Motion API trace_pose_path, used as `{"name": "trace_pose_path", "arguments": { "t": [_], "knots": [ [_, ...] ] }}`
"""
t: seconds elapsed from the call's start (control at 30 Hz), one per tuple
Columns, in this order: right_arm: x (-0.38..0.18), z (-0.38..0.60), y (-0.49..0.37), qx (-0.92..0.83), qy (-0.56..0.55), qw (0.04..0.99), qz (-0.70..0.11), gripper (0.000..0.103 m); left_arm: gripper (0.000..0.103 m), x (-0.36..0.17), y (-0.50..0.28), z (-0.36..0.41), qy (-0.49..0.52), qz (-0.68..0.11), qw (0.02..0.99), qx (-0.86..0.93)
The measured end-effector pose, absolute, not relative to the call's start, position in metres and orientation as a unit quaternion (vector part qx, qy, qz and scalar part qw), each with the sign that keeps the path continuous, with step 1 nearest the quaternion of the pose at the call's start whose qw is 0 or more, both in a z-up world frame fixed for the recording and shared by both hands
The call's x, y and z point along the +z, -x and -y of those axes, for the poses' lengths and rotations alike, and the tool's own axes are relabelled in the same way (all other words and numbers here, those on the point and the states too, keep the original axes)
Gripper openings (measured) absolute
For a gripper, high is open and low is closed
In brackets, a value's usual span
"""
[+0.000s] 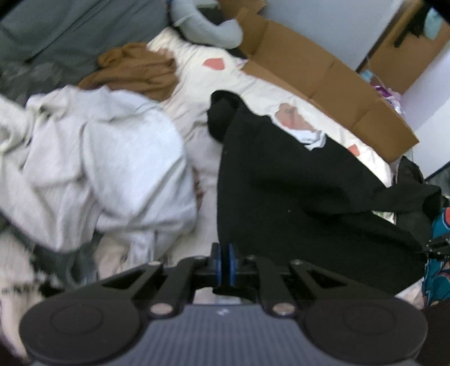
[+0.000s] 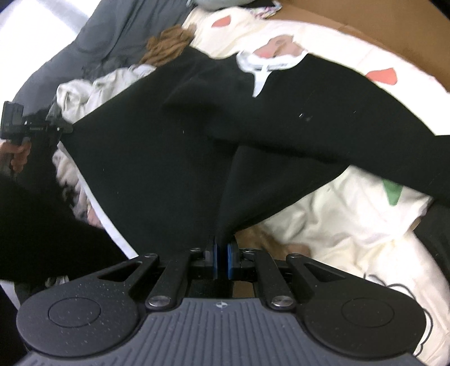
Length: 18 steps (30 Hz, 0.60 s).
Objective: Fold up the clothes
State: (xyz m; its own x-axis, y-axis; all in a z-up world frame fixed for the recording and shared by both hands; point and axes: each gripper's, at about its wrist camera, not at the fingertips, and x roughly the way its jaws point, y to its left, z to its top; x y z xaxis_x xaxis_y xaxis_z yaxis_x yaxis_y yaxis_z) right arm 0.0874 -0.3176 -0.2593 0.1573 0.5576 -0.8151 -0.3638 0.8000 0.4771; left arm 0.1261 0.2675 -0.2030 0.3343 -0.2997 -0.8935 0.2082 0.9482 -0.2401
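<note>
A black garment (image 1: pixel 281 197) hangs stretched over the bed between my two grippers. In the left wrist view my left gripper (image 1: pixel 224 253) sits at the bottom centre, its blue pads shut on one edge of the cloth. The right gripper (image 1: pixel 434 247) shows at the right edge, pinching the far end. In the right wrist view the black garment (image 2: pixel 182 140) fans out from my right gripper (image 2: pixel 222 253), whose pads are shut on a bunched fold. The left gripper (image 2: pixel 63 128) grips the cloth's corner at far left, with a hand (image 2: pixel 17 157) behind it.
A light grey garment (image 1: pixel 98 169) lies crumpled at left, with a brown garment (image 1: pixel 135 70) behind it. The cream bedcover (image 1: pixel 208 84) has pink patches. An open cardboard box (image 1: pixel 323 73) borders the bed at the back right. A grey curved pillow (image 1: pixel 202 25) lies at the head.
</note>
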Motion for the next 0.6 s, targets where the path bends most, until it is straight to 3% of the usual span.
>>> {"name": "trace_pose_path", "arguments": {
  "t": [0.27,0.6],
  "knots": [
    [-0.270,0.312,-0.069,0.333,-0.061,0.724,-0.602,0.004,0.005,-0.218,-0.088,-0.274,0.046,-0.593,0.792,-0.137],
    [-0.301,0.309,-0.056,0.332,-0.038,0.677,-0.656,0.004,0.005,-0.279,-0.051,-0.287,0.064,-0.639,0.759,-0.106]
  ]
}}
